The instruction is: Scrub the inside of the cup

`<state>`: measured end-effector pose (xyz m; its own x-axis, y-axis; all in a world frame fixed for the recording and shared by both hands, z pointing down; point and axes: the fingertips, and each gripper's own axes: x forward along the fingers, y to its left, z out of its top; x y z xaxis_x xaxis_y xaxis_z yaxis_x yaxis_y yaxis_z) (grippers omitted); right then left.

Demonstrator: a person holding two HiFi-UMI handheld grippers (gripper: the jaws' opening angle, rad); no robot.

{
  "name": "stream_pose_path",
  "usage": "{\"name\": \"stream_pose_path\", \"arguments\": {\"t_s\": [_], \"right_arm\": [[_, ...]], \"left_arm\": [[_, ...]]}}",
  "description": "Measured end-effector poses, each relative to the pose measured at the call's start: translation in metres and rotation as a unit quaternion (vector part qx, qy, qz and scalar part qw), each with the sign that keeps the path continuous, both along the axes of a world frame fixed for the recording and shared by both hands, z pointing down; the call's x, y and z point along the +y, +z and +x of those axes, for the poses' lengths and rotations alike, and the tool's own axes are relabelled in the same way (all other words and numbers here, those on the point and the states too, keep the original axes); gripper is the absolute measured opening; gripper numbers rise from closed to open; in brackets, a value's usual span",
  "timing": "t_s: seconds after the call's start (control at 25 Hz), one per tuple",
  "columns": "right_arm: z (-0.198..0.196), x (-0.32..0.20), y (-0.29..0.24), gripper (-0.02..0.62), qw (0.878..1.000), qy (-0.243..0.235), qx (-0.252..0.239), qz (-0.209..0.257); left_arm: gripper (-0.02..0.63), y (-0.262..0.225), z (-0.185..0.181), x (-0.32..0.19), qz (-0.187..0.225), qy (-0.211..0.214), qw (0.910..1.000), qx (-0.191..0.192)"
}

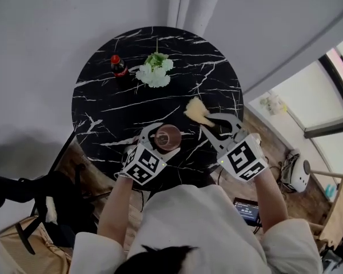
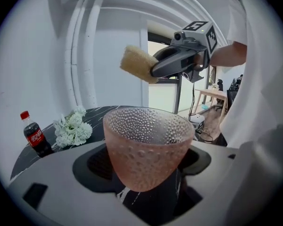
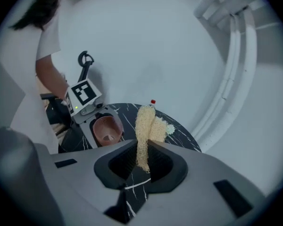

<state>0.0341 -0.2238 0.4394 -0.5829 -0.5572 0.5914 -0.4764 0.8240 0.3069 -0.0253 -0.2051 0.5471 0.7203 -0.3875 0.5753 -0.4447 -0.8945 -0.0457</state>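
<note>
Cup [image 2: 148, 145]: glass-like, prob. rigid, fragile; L tool [image 1: 164, 138] clamps its walls. R tool [image 3: 144, 159] pinches soft, light loofah [image 3: 146, 126].

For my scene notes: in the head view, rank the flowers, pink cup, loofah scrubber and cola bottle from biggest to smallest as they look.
1. flowers, clearly the largest.
2. pink cup and loofah scrubber: too alike to rank.
3. cola bottle, the smallest.
</note>
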Motion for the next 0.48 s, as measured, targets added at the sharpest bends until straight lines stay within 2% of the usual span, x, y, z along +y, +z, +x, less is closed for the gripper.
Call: {"name": "stream_pose_path", "arguments": {"t_s": [0.12,0.24,0.4,0.48], "right_arm": [[-0.009,0.011,0.0,0.061,0.997,-0.052,0.05,0.018],[-0.017,0.02,-0.001,0.061,0.99,-0.093,0.097,0.045],[-0.03,0.033,-0.002,0.061,0.973,-0.153,0.152,0.079],[-0.035,0.04,0.0,0.061,0.959,-0.188,0.189,0.096]], "left_arm": [[0.38,-0.004,-0.002,0.003,0.0,0.005,1.0,-0.004],[0.38,-0.006,-0.003,0.009,-0.007,0.028,0.9994,-0.016],[0.379,-0.008,-0.002,0.019,-0.031,0.078,0.9956,-0.042],[0.379,-0.009,-0.001,0.021,-0.042,0.099,0.9928,-0.053]]}}
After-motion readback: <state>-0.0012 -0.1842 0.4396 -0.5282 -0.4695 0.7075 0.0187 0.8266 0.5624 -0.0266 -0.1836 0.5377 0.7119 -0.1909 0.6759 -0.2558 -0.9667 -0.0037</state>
